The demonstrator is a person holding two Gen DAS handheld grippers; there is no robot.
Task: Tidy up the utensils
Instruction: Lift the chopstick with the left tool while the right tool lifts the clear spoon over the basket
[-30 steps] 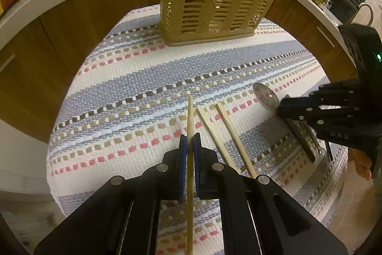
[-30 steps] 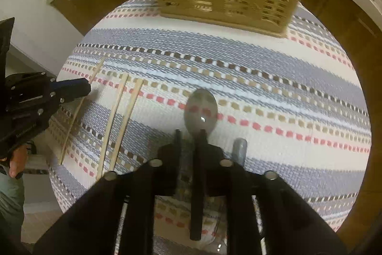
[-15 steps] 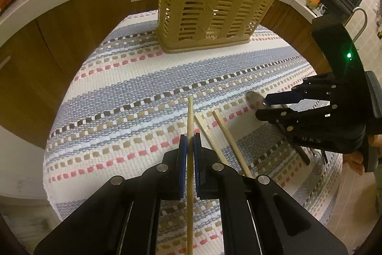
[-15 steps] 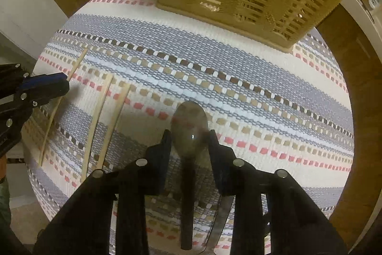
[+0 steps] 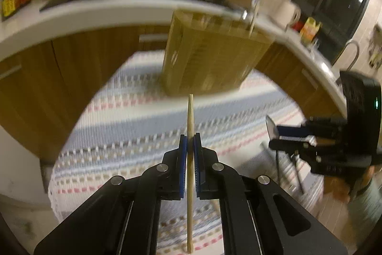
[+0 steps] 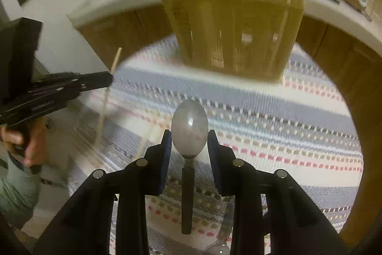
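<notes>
The left gripper (image 5: 190, 147) was clamped tight on one wooden chopstick (image 5: 190, 116), whose tip pointed toward the far end of the striped mat (image 5: 133, 126). The right gripper (image 6: 189, 145) stood partly open with its pads either side of one metal spoon (image 6: 189, 126), bowl forward and dark handle trailing back between the jaws; the spoon looked carried, though whether the pads pressed on it was hard to tell. At the far end of the mat stood one tan slatted utensil basket (image 5: 210, 59) (blurred in both views), with a pale stick and something metal rising from its right corner. Two more chopsticks (image 6: 143, 145) seemed to lie on the mat left of the spoon, smeared by blur. More dark-handled utensils (image 5: 286, 166) lay on the mat under the right gripper, too blurred to count. A worktop (image 5: 95, 13) curved behind the basket.
</notes>
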